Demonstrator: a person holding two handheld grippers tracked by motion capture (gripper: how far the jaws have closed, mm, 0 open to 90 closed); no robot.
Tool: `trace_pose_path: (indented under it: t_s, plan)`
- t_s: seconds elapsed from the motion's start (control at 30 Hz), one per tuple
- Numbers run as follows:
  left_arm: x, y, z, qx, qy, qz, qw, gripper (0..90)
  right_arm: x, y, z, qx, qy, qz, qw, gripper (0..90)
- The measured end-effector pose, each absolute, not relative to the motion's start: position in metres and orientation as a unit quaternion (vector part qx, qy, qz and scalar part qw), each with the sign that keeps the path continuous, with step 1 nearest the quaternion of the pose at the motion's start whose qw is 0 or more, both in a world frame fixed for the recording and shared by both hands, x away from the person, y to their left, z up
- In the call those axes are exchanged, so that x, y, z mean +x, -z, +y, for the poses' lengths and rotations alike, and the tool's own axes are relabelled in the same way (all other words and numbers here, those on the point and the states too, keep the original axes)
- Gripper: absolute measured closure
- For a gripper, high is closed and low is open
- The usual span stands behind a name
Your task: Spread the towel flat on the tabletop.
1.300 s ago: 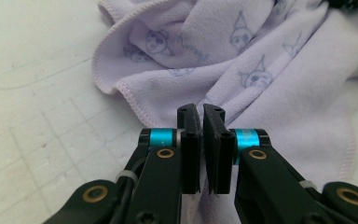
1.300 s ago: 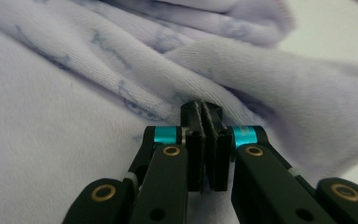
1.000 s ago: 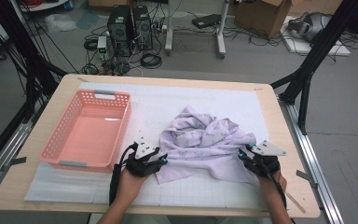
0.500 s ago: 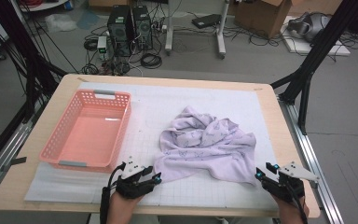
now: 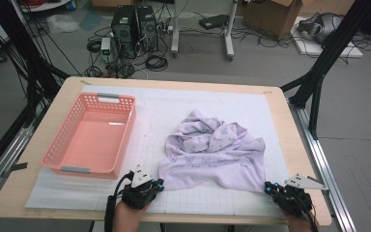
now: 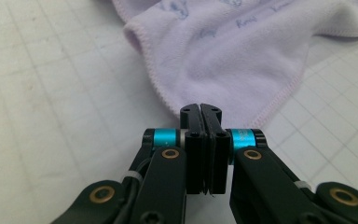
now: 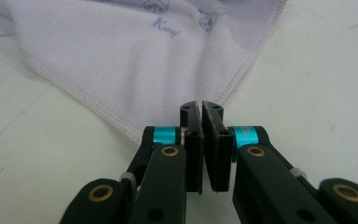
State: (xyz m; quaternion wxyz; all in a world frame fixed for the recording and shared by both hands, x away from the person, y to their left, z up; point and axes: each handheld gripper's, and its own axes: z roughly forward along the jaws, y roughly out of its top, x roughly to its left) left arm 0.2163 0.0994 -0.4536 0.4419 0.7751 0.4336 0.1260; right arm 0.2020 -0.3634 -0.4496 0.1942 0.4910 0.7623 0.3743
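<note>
A lilac towel (image 5: pixel 212 150) with small printed figures lies crumpled on the white grid mat (image 5: pixel 159 106), its near edge spread flat. My left gripper (image 5: pixel 157 184) sits at the towel's near left corner. In the left gripper view its jaws (image 6: pixel 200 108) have just been closing and now meet, with nothing between them; the towel corner (image 6: pixel 233 60) lies just past the tips. My right gripper (image 5: pixel 269 186) sits at the near right corner. Its jaws (image 7: pixel 201 106) have likewise just closed on nothing, and the hemmed corner (image 7: pixel 144 60) lies right beyond them.
An empty pink plastic basket (image 5: pixel 125 135) stands on the left of the mat. The wooden table's front edge (image 5: pixel 212 218) runs just under both hands. Black frame poles, computers and cables stand on the floor beyond the table.
Both grippers drew back from the towel's near corners toward the table's front edge. The towel's near edge now lies spread wider and flatter on the mat.
</note>
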Motion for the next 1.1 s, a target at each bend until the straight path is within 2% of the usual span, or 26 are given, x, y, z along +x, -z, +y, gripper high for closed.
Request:
trace_pose_path:
  t_s: [0.27,0.47,0.5,0.53,0.57,0.6,0.67,0.8,1.1]
  plan:
    - [0.184,0.451,0.131,0.763,-0.107,0.433,0.467,88.1,0.169,0.431,-0.374,0.473,-0.395,0.768,0.175,88.4]
    - [0.160,0.449,0.133,0.767,-0.102,0.419,0.476,87.3,0.140,0.431,-0.372,0.447,-0.377,0.795,0.162,88.4]
    - [0.158,0.451,0.131,0.767,-0.106,0.417,0.476,84.0,0.137,0.433,-0.373,0.451,-0.377,0.794,0.156,88.3]
    - [0.157,0.451,0.129,0.765,-0.116,0.418,0.476,73.8,0.135,0.435,-0.374,0.451,-0.378,0.793,0.158,86.3]
    - [0.159,0.450,0.127,0.761,-0.124,0.417,0.482,61.8,0.135,0.436,-0.376,0.455,-0.383,0.788,0.160,80.0]
    - [0.161,0.448,0.126,0.753,-0.135,0.416,0.492,56.0,0.136,0.436,-0.377,0.461,-0.392,0.780,0.162,70.8]
    - [0.167,0.444,0.125,0.738,-0.154,0.413,0.512,48.6,0.139,0.434,-0.380,0.471,-0.413,0.759,0.177,60.3]
    - [0.181,0.445,0.125,0.725,-0.163,0.425,0.517,42.2,0.145,0.433,-0.380,0.477,-0.423,0.743,0.205,55.9]
    - [0.197,0.454,0.105,0.749,-0.126,0.413,0.502,40.7,0.169,0.444,-0.364,0.479,-0.400,0.758,0.188,53.0]
